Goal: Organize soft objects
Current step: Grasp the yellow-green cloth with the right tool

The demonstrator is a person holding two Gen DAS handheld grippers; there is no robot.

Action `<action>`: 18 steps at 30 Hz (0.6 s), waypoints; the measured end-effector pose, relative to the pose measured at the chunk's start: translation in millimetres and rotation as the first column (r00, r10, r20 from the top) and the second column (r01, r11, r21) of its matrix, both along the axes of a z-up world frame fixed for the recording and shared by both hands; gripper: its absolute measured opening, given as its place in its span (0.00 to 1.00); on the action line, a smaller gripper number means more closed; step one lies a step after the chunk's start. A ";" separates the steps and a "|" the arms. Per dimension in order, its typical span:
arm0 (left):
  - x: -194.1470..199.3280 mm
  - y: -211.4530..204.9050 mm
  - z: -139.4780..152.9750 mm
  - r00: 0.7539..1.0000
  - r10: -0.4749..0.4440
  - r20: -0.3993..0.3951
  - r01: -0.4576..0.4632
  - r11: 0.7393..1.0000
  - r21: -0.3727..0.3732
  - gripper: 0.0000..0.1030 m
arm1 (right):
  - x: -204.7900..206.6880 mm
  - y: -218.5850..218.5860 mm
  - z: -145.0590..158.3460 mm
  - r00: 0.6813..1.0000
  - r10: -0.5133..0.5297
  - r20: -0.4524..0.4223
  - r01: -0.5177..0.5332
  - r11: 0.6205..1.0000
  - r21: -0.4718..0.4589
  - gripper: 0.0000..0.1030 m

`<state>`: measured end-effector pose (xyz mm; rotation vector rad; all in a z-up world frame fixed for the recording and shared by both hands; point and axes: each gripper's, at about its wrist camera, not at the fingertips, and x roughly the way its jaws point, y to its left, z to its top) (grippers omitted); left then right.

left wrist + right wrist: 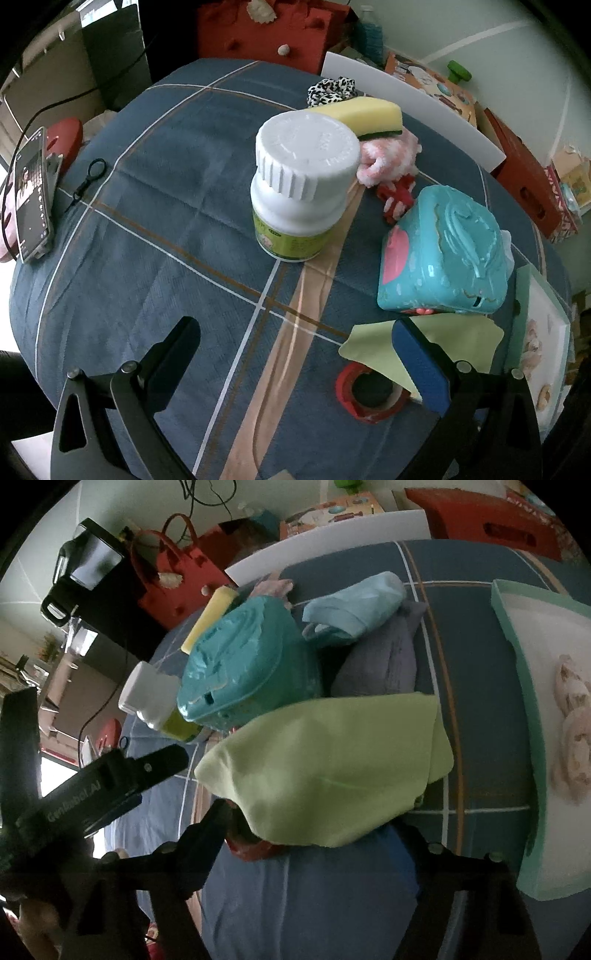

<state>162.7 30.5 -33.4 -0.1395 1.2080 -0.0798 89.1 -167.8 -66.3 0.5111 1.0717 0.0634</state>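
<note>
Your left tongs (295, 365) gape empty; your right tongs (317, 834) straddle one lime cloth (325, 768), ungripped. "GenRobot.AI" marks one gripper.

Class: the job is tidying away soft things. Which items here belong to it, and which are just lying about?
Belong: green cloth, yellow sponge, pink fluffy item, leopard scrunchie.

Lying about: white bottle, teal plastic case, red tape roll, phone.

A white-capped bottle (301, 184) stands mid-frame, a teal plastic case (441, 254) at right, a phone (31, 195) at far left, red tape roll (364, 395) lower right.
</note>
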 end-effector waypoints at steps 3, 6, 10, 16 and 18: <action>-0.2 0.1 0.2 1.000 -0.001 0.000 0.001 1.000 -0.002 1.00 | 5.4 -2.5 0.2 1.000 -0.007 0.014 0.007 1.000 0.002 0.65; -0.1 0.3 0.4 1.000 0.001 -0.001 -0.001 1.000 -0.001 1.00 | 8.7 -3.6 0.4 1.000 -0.011 0.027 0.010 1.000 0.015 0.61; 0.1 1.1 -0.2 1.000 0.000 -0.004 0.000 1.000 -0.007 1.00 | 8.8 -4.2 5.3 0.999 -0.012 0.052 0.012 1.000 0.011 0.47; 1.3 2.9 -1.0 1.000 0.001 -0.006 -0.001 1.000 -0.012 1.00 | 8.2 -4.1 8.6 0.997 -0.015 0.074 0.014 1.000 0.007 0.32; 1.2 3.1 -0.8 1.000 0.001 -0.006 -0.001 1.000 -0.012 1.00 | 8.5 -4.5 7.9 0.997 -0.015 0.079 0.014 1.000 0.009 0.29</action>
